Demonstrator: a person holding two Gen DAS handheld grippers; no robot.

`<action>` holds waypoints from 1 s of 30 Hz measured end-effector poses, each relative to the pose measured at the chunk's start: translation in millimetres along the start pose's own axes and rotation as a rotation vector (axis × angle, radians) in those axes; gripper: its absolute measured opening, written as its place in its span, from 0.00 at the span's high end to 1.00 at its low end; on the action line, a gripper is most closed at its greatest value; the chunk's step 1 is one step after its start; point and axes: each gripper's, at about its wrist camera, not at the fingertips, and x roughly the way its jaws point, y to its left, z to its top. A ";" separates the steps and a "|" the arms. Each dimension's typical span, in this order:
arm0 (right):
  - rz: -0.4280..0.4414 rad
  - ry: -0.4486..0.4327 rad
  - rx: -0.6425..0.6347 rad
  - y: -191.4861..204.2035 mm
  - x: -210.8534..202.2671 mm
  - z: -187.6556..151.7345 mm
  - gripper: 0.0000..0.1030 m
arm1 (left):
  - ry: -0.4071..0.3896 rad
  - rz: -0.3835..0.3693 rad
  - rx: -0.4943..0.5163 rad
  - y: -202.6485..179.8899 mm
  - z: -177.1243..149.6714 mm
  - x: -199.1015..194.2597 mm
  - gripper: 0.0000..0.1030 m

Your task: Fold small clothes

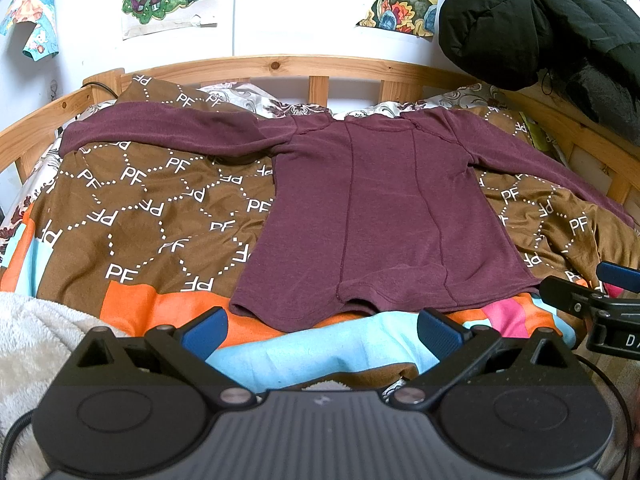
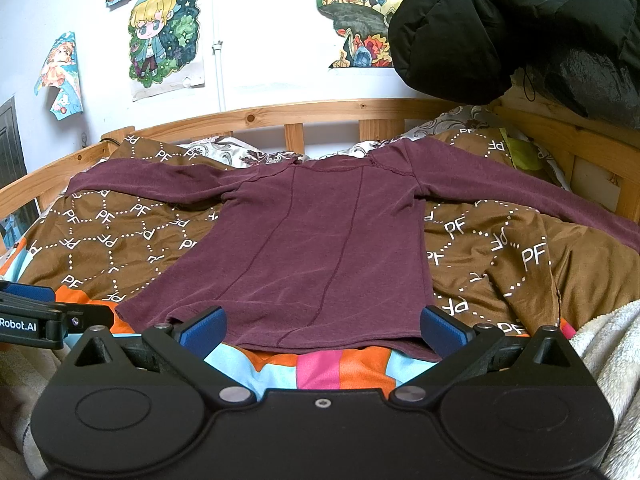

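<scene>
A dark maroon long-sleeved knit top (image 1: 384, 216) lies spread flat across the middle of the left wrist frame, hem toward the bottom, neckline toward the top, with both sleeves stretched out to the left and right edges. Two raised seams run down its body. It rests on a brown satin bedspread printed with white "PF" letters and dotted hexagons (image 1: 152, 208), whose near edge shows orange, light blue and pink blocks. In the right wrist frame the same top (image 2: 304, 248) fills the centre, its hem just above the lower foreground.

The left gripper (image 1: 320, 338) sits at the bottom centre of its frame, its two blue-padded fingers (image 1: 204, 334) spread wide apart with nothing between them; they are just short of the hem, over the orange and blue strip. The right gripper (image 2: 322, 330) is likewise wide open and empty, its blue pads flanking the hem, the right-hand pad (image 2: 444, 334) overlapping the garment's lower corner in the picture; whether it touches the cloth cannot be told. Each gripper also shows at the edge of the other's frame.

A pale wooden slatted bed rail (image 1: 280, 66) curves behind the bedspread. A bulky black quilted jacket (image 1: 540, 20) hangs at the upper right, and colourful cartoon drawings (image 2: 166, 36) are stuck to the white wall. A cream fleece blanket (image 1: 36, 344) shows at the lower left.
</scene>
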 end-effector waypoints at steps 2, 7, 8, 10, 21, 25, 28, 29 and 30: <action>-0.001 0.001 0.000 0.1 -0.7 0.6 0.00 | 0.002 0.001 0.000 0.0 0.1 0.1 0.01; -0.011 0.022 0.012 -2.7 7.0 -0.8 0.00 | 0.042 0.023 -0.012 0.0 0.4 10.2 0.01; -0.022 0.036 0.018 -0.8 7.4 -0.4 0.00 | 0.048 0.022 -0.016 1.3 -0.4 10.5 0.01; -0.039 0.055 0.026 -2.7 10.5 1.6 0.00 | 0.059 0.017 -0.021 5.2 1.1 15.6 0.01; -0.069 0.063 0.049 -13.8 23.0 24.6 0.00 | 0.133 -0.044 -0.024 5.2 44.0 43.1 0.01; -0.073 0.058 0.056 -22.7 32.0 37.7 0.00 | 0.169 -0.065 -0.009 0.3 64.3 65.8 0.01; -0.113 0.043 0.071 -34.5 40.6 51.0 0.00 | 0.208 -0.087 -0.001 -1.9 84.9 87.4 0.01; -0.128 0.037 0.076 -39.9 43.5 55.6 0.00 | 0.210 -0.086 -0.003 -1.8 92.6 94.1 0.01; -0.144 0.029 0.089 -46.6 46.5 61.0 0.00 | 0.207 -0.084 -0.003 -1.7 99.3 99.7 0.01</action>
